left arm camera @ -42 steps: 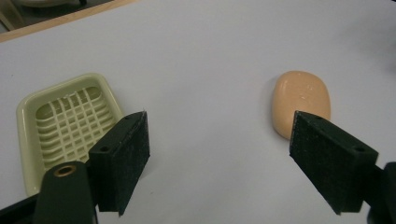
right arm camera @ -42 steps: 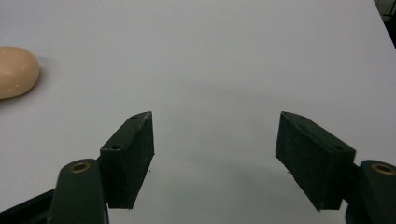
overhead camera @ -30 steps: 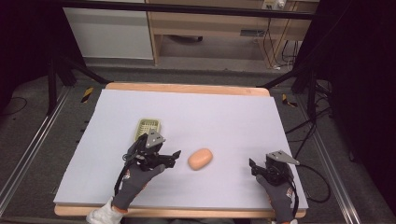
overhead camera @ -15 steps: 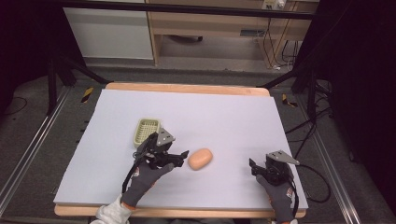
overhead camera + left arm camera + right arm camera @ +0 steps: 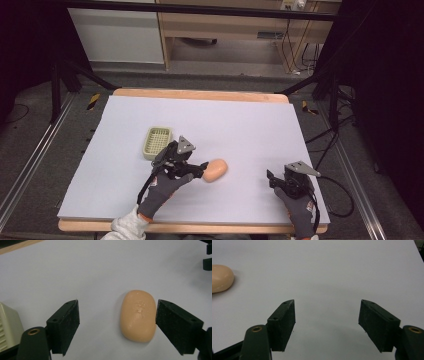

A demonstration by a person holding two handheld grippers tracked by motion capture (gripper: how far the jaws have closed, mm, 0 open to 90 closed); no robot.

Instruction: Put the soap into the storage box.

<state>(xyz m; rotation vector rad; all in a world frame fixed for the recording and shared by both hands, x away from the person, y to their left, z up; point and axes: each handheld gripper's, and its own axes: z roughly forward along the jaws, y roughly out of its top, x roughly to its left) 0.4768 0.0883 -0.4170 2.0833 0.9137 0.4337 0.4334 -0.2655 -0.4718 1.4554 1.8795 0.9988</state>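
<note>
**Operator:** Starting at the near edge of the bench (image 5: 120, 200): my right gripper (image 5: 280, 179) sits by the near right corner, jaws spread wide with nothing between them. It hasn't shifted over the last second, so I'm treating it as parked.

**Observer:** And the left?

**Operator:** That's the one that changed. A second ago my left gripper (image 5: 192, 169) was back beside the soap dish (image 5: 157, 141), well apart from the soap (image 5: 215, 170). It has since slid right along the near half of the bench, and now its tips are right at the bar's left end. In the left gripper view the jaws stand apart with the soap (image 5: 138, 315) between them, sitting off to one side: one pad (image 5: 176, 326) is just beside it, maybe touching, I can't tell, while the other pad (image 5: 65, 325) has a clear gap.

**Observer:** Has the soap moved?

**Operator:** No, it lies flat near the middle of the bench, slightly toward the near edge, same as before. The dish is a little farther back and to the left, apparently empty.

**Observer:** So what does that mean?

**Operator:** The approach looks done. I judge the next step is closing on the bar, probably to carry it to the dish. I'd centre it first; it looks smooth and could squirt out.
</note>
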